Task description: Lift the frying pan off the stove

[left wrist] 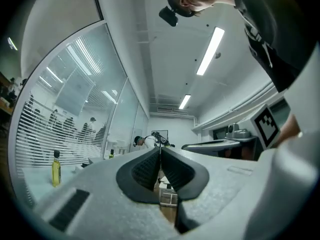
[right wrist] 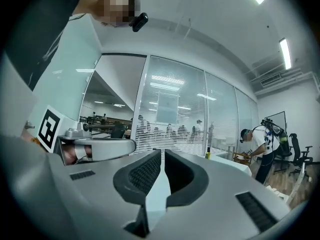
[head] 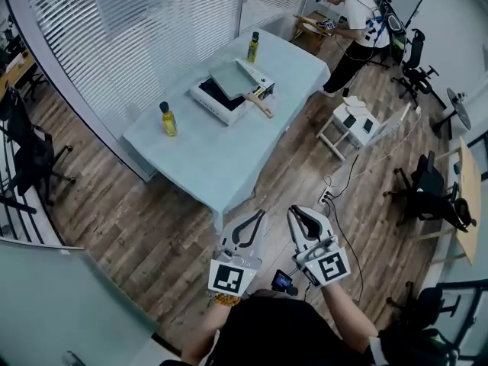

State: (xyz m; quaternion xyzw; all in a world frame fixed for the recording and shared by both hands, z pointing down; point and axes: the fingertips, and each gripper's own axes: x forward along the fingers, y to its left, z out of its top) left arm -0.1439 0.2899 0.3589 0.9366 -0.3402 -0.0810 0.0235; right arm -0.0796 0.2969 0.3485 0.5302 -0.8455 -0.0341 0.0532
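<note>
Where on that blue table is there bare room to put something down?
The near end of the table, between the stove and the near corner, is bare. A smaller bare strip lies right of the frying pan. Tightest spot: the gap between the stove and the nearer bottle.

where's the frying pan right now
In the head view the frying pan sits on the white stove on the table's far half, between the near yellow bottle and the far yellow bottle.
</note>
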